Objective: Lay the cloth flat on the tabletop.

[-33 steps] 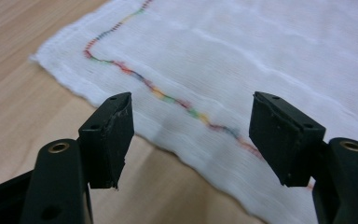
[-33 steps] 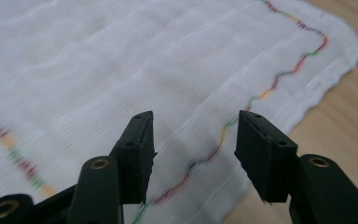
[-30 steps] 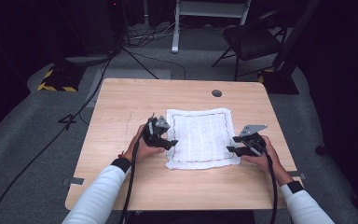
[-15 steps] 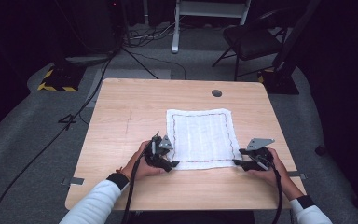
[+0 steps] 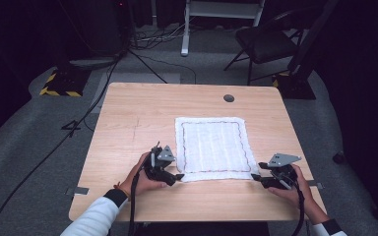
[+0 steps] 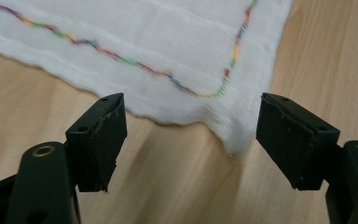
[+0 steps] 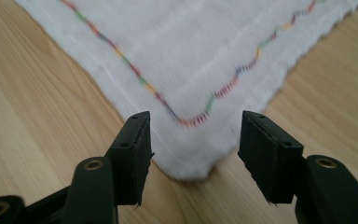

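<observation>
The cloth lies flat on the table, a white square with a wavy coloured stitch line running round inside its edge. Taking the tabletop as a clock face seen from above in the high view, with twelve at the far edge, the cloth covers the middle and reaches toward five. A small dark disc sits at about one, well apart from the cloth.

Your left gripper is at about seven, just beside the cloth's near left corner. Its jaws stand apart with nothing pinched between them. In the left gripper view, that corner of the cloth points down into the gap, its tip close to the jaw on the right but not pressed by it. The jaw on the left stands over bare wood.

Your right gripper is at about five, just beside the near right corner. Its jaws are also apart and hold nothing. In the right gripper view, the corner of the cloth sits centred in the gap, its tip between the two pads, with neither pad touching it.

Both corners lie flat on the wood, unlifted. Each of your hands rests low at the near edge, cables trailing back toward you.
</observation>
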`<action>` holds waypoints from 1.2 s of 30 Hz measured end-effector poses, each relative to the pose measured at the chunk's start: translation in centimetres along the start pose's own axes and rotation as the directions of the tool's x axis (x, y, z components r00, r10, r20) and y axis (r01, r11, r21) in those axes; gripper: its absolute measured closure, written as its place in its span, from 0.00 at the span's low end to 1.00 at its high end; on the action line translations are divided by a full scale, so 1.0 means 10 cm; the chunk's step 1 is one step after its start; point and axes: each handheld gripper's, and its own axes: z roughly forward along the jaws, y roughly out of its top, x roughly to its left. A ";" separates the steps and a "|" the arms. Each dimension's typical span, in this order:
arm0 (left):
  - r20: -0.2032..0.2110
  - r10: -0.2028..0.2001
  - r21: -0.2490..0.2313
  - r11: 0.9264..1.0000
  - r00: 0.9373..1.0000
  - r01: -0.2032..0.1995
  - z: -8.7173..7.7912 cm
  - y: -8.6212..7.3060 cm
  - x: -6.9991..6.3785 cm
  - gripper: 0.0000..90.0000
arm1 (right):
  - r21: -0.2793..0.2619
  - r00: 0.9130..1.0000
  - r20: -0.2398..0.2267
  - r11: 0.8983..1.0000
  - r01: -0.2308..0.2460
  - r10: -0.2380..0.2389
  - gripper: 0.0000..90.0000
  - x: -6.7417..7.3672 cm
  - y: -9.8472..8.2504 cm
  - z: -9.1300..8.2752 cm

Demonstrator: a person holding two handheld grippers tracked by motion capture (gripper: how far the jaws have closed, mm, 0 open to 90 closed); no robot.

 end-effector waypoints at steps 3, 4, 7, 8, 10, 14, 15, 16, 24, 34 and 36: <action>-0.069 -0.024 -0.012 1.000 0.997 0.023 0.01 0.06 0.23 0.27 | -0.034 0.999 -0.012 0.998 0.043 -0.043 0.48 0.12 0.16 0.06; -0.080 -0.046 -0.019 0.999 0.996 0.045 0.03 0.08 0.31 0.27 | -0.041 0.998 -0.017 0.997 0.060 -0.061 0.48 0.17 0.22 0.11; -0.111 -0.081 -0.049 0.996 0.991 0.076 0.10 0.19 0.56 0.26 | -0.071 0.994 -0.039 0.992 0.102 -0.105 0.49 0.31 0.41 0.27; -0.121 -0.092 -0.058 0.995 0.988 0.085 0.13 0.22 0.63 0.26 | -0.081 0.991 -0.053 0.990 0.117 -0.121 0.49 0.37 0.48 0.33; -0.145 -0.107 -0.070 0.993 0.984 0.097 0.21 0.30 0.76 0.26 | -0.098 0.985 -0.083 0.985 0.141 -0.149 0.49 0.49 0.62 0.45; -0.179 -0.153 -0.076 0.987 0.972 0.142 0.34 0.41 0.99 0.26 | -0.114 0.963 -0.149 0.972 0.207 -0.223 0.51 0.76 0.85 0.71; -0.197 -0.156 -0.071 0.987 0.968 0.144 0.38 0.43 1.03 0.26 | -0.111 0.957 -0.165 0.969 0.221 -0.237 0.51 0.83 0.89 0.78; -0.217 -0.156 -0.062 0.987 0.964 0.146 0.41 0.44 1.08 0.26 | -0.113 0.951 -0.177 0.965 0.235 -0.252 0.51 0.89 0.92 0.84; -0.259 -0.272 -0.077 0.962 0.927 0.261 0.63 0.44 1.37 0.25 | -0.116 0.918 -0.246 0.950 0.290 -0.310 0.53 1.20 1.08 1.14; -0.304 -0.306 -0.065 0.952 0.902 0.300 0.82 0.58 1.47 0.21 | -0.100 0.908 -0.265 0.945 0.310 -0.326 0.52 1.32 1.12 1.29; -0.299 -0.307 -0.056 0.951 0.903 0.304 0.86 0.60 1.47 0.21 | -0.090 0.909 -0.265 0.947 0.310 -0.323 0.52 1.32 1.11 1.30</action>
